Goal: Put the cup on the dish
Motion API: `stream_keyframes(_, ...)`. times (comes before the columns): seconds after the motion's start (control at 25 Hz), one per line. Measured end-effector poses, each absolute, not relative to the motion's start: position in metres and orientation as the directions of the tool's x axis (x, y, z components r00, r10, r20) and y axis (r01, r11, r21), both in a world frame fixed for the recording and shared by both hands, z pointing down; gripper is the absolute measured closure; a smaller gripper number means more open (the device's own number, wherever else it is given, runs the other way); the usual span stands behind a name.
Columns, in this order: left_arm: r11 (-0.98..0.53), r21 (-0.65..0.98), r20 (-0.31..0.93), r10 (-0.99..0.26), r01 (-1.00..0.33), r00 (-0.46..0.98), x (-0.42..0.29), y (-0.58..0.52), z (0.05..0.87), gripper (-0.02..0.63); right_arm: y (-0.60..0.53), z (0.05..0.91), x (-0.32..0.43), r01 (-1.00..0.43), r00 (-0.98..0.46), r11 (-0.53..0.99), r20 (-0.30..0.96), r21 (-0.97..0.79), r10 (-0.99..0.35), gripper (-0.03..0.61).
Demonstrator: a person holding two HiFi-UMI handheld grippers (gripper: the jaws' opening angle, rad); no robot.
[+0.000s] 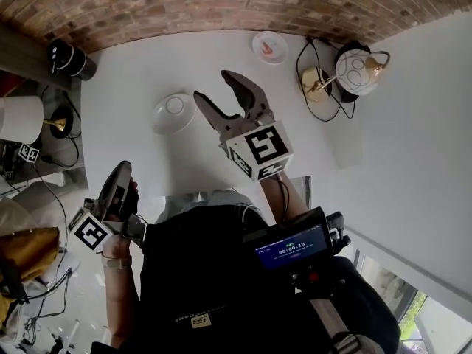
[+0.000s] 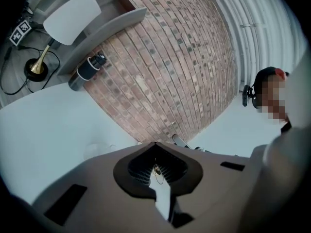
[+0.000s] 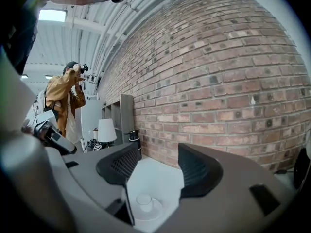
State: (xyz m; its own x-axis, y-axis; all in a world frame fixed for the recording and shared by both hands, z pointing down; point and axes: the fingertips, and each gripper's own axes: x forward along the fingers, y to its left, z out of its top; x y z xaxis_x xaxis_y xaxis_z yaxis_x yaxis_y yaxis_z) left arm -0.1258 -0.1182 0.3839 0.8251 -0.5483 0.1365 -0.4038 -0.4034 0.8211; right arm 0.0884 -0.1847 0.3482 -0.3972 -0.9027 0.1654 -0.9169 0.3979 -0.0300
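**Cup on dish, both tools empty**

Cup [image 1: 175, 105] stands upright on dish [image 1: 162, 120], toward the table's [image 1: 125, 80] far edge, left of centre. Your R gripper [image 1: 212, 85] is just right of the dish, not touching, jaws wide w/ nothing btwn. Your L gripper [image 1: 124, 172], by the left edge, has its jaws closed, empty.

One cup [image 1: 175, 105], two dishes [image 1: 160, 121] [image 1: 270, 46], two lamps [image 1: 18, 118] [image 1: 356, 70]
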Motion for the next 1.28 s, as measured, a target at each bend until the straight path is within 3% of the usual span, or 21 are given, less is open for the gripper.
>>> stream_keyframes(1.28,-0.581,0.779,-0.018,-0.398,-0.237,0.917,-0.060,-0.144,0.316,0.609,-0.100,0.239,0.136,-0.887,-0.328,0.358,-0.149,-0.291,-0.933,0.318)
